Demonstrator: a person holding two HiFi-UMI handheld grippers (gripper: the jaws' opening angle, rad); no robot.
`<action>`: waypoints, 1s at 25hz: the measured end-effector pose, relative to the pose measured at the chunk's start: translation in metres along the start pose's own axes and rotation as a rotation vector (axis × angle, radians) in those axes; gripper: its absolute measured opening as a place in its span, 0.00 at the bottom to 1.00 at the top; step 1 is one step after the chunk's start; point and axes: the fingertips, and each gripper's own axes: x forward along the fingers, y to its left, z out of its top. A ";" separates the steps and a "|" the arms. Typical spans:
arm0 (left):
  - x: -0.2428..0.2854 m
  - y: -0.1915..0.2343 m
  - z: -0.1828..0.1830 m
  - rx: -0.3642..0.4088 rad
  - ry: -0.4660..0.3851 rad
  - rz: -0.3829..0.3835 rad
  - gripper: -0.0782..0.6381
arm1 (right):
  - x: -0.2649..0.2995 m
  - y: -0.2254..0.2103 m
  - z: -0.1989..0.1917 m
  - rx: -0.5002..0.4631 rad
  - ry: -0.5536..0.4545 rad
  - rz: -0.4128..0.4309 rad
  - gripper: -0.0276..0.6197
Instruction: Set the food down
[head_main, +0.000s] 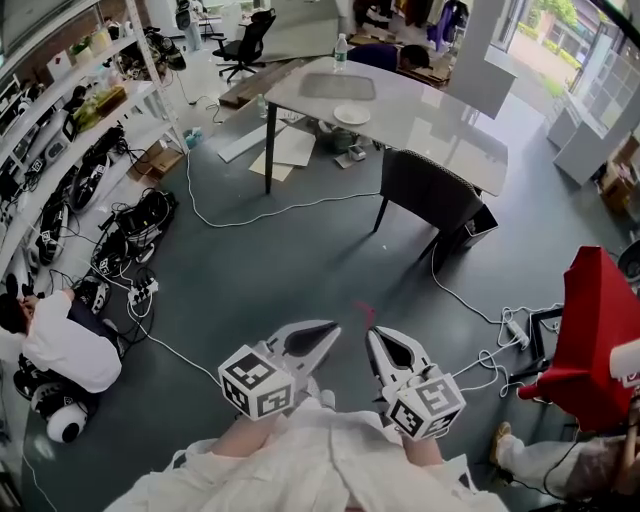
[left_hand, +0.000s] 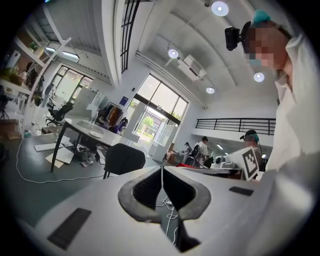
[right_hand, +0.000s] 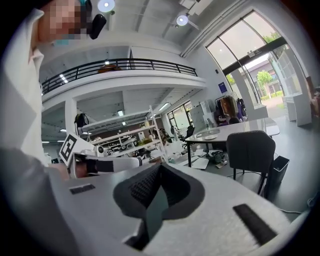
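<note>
Both grippers are held close in front of my body, over the grey floor and far from the table. My left gripper (head_main: 334, 326) (left_hand: 161, 168) is shut with nothing between its jaws. Beside it, my right gripper (head_main: 369, 333) (right_hand: 160, 165) is also shut and empty. No food is in either gripper. Ahead stands a pale table (head_main: 440, 130) (left_hand: 75, 126) (right_hand: 240, 129) with a white plate (head_main: 351, 114) (right_hand: 210, 136) and a flat grey tray (head_main: 338, 86) on it.
A black chair (head_main: 430, 190) (left_hand: 124, 157) (right_hand: 250, 147) stands at the table's near side. White cables (head_main: 260, 215) run across the floor. A person (head_main: 60, 340) sits on the floor at the left by shelves (head_main: 60, 120). A red object (head_main: 595, 330) stands at the right.
</note>
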 end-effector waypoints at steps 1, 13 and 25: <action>0.001 0.001 -0.004 -0.008 0.010 0.001 0.14 | 0.002 -0.001 -0.004 0.006 0.011 0.000 0.05; 0.051 0.080 0.017 -0.018 0.036 0.026 0.14 | 0.083 -0.048 0.020 -0.009 -0.009 -0.029 0.05; 0.123 0.206 0.115 0.072 0.047 -0.061 0.14 | 0.218 -0.125 0.116 -0.051 -0.147 -0.115 0.05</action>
